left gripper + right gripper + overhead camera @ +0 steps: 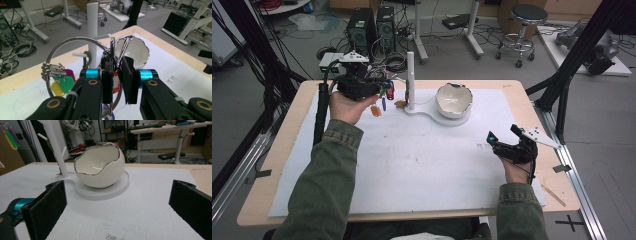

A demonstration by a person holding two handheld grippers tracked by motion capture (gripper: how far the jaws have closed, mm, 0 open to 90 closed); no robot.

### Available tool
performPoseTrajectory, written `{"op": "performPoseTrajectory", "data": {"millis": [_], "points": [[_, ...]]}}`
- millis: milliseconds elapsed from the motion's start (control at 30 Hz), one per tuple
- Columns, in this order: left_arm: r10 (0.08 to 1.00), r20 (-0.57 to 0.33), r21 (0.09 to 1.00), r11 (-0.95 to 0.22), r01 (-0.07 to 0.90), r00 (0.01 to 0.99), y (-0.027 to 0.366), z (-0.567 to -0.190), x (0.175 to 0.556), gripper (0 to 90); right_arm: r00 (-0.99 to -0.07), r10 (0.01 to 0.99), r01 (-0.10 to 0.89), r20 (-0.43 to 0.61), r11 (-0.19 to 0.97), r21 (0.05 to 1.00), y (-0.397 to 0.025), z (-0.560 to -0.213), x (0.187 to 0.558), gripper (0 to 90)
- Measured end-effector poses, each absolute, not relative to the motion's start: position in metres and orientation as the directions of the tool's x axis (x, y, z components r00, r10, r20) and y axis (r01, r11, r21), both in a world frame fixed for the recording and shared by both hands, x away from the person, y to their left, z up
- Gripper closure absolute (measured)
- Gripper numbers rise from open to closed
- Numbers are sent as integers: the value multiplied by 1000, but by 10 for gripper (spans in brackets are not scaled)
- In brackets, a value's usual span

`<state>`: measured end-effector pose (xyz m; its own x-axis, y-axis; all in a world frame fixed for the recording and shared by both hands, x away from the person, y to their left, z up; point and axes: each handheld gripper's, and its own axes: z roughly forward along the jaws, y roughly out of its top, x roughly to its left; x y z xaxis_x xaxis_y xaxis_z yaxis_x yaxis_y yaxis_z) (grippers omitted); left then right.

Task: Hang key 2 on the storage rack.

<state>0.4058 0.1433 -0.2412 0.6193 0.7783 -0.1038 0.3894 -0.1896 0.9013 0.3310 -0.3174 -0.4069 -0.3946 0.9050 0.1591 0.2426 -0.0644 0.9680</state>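
My left gripper (383, 93) is held up at the table's far left, shut on a metal clip of a large key ring (75, 41). Yellow, green and pink tags (63, 84) hang from the ring. Just beyond it stands a white peg post (410, 79), and its short pegs (78, 54) are close behind the ring. The post shares a white base (426, 114) with a white eggshell-shaped bowl (454, 99). My right gripper (503, 133) hovers low at the table's right, open and holding nothing. In the right gripper view the bowl (100, 166) sits ahead between my wide jaws (120, 197).
A white mat (412, 160) covers most of the wooden table (272, 165). A small brown item (400, 104) lies by the post's foot. Black frame struts (569, 65) rise at the right edge. A stool (524, 30) and computer towers (372, 27) stand on the floor behind.
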Motion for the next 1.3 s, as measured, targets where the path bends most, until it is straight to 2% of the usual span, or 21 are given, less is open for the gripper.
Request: {"op": "performPoseTrajectory", "data": {"millis": [333, 1300], "points": [[769, -93, 901, -205, 382, 632, 128, -239, 416, 794, -392, 904, 248, 169, -73, 966, -318, -407, 330, 5], [758, -84, 894, -230, 385, 647, 73, -263, 442, 794, -392, 903, 246, 179, -85, 966, -321, -408, 329, 5]]}}
